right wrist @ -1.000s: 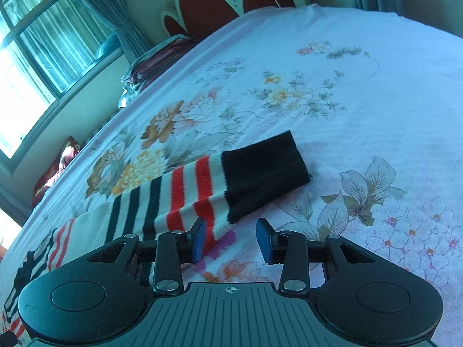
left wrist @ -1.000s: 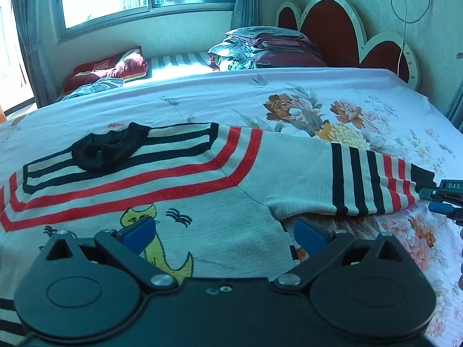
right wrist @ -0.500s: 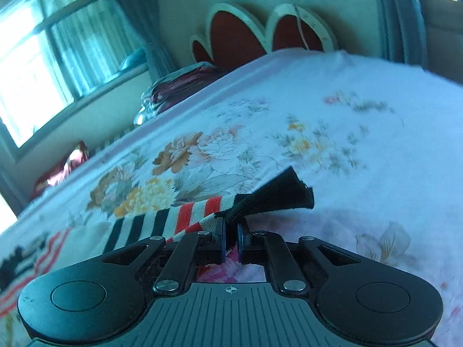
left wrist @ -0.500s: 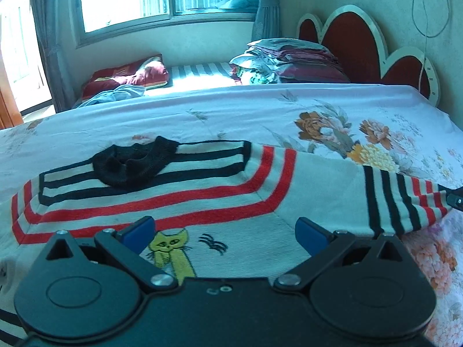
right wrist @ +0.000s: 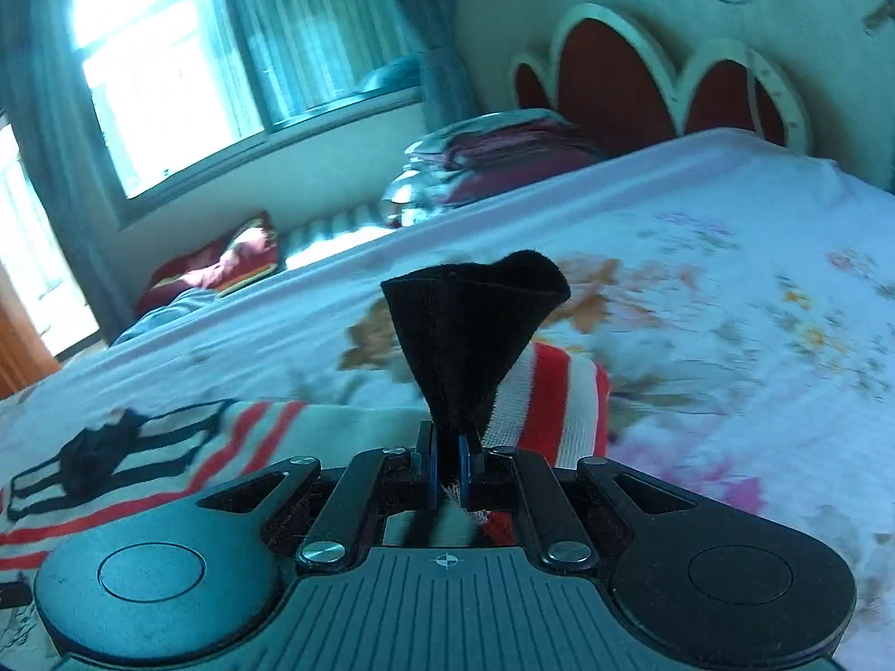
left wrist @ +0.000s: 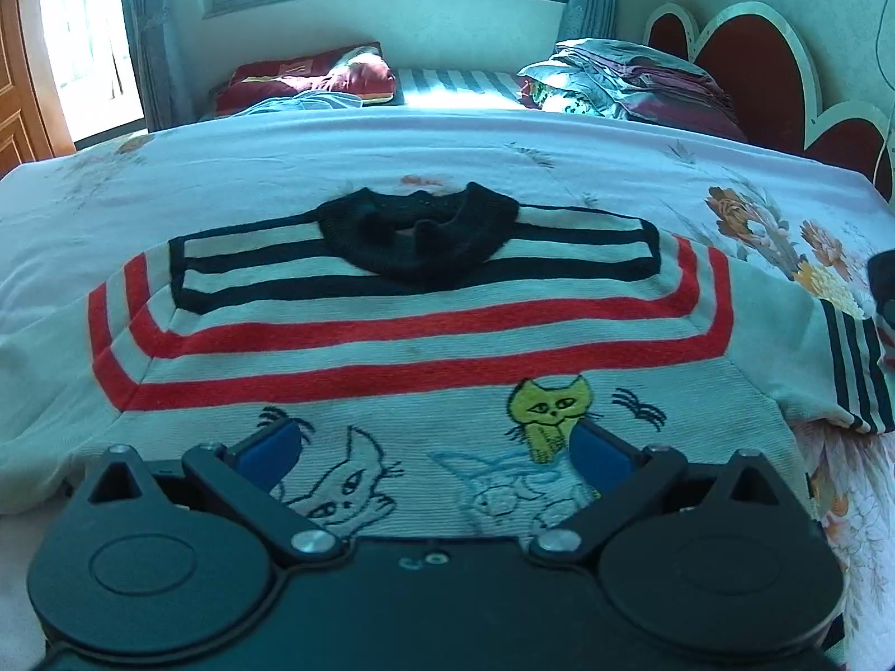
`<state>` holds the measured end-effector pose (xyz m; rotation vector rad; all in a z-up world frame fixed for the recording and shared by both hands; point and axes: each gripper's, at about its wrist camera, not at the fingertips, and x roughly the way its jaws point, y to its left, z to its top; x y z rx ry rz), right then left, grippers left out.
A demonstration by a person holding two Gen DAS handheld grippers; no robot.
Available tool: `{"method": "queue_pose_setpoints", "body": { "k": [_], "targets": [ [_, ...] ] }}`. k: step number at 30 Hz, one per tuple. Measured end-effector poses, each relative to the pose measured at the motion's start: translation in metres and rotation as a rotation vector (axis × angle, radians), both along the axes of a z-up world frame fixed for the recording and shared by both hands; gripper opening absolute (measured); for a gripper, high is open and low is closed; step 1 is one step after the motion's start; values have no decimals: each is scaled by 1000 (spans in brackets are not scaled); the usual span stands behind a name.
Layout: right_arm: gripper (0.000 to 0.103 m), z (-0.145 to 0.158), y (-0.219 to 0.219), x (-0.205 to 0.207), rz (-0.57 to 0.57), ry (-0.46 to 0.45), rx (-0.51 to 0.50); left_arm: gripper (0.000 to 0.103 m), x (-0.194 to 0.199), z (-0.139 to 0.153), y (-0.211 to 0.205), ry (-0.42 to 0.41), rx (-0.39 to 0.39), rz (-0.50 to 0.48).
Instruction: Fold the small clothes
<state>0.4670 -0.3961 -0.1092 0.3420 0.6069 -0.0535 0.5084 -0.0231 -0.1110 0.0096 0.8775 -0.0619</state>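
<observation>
A small white sweater [left wrist: 425, 346] with red and black stripes, a black collar [left wrist: 417, 235] and cat drawings lies flat on the floral bed sheet [left wrist: 279, 168]. My left gripper [left wrist: 436, 447] hovers open over its chest, blue pads wide apart, nothing between them. In the right wrist view my right gripper [right wrist: 447, 458] is shut on the sweater's black sleeve cuff [right wrist: 475, 324], which fans upward above the pads; the striped sleeve [right wrist: 554, 397] hangs lifted behind it. The sweater body [right wrist: 140, 458] lies to the left.
A stack of folded bedding [left wrist: 632, 84] sits by the red headboard [left wrist: 744, 67]. A red pillow [left wrist: 313, 78] lies under the window. The sheet [right wrist: 755, 291] stretches right of the sleeve.
My right gripper closed on the cuff, lifted it and carried it toward the sweater body. My left gripper slid sideways from the right shoulder to the chest centre, staying open.
</observation>
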Motion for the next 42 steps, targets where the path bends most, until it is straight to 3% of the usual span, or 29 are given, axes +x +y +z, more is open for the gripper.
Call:
{"method": "queue_pose_setpoints", "body": {
  "k": [6,11,18,19,21,23,32,36,37,38,39,40,42],
  "targets": [
    [6,2,130,22,232,1,-48,101,-7,7,67,-39,-114,19],
    [6,-15,215,30,395,16,-74,101,-14,9,110,-49,-138,44],
    [7,-58,298,32,567,129,-105,101,-18,4,143,-33,-186,90],
    [7,-59,306,27,569,100,-149,101,-19,4,143,-31,-191,88],
    [19,-58,310,23,579,91,-182,101,-19,3,140,-30,-209,72],
    [28,-53,304,19,576,75,-135,101,-16,2,132,-31,-225,52],
    [29,-9,232,0,363,-30,-116,100,15,-13,74,5,-424,-47],
    [29,3,179,-11,246,-36,-98,98,34,-29,55,50,-430,-6],
    [29,4,167,-15,224,-33,-98,89,38,-33,52,59,-430,1],
    [29,3,153,-21,205,-28,-100,71,41,-36,49,69,-426,3],
    [29,2,140,-28,191,-23,-103,18,46,-41,46,96,-417,1],
    [29,0,130,-33,181,-17,-102,7,50,-47,44,120,-420,1],
    [29,-11,109,-43,158,24,-73,7,52,-51,44,106,-426,2]
  ]
}}
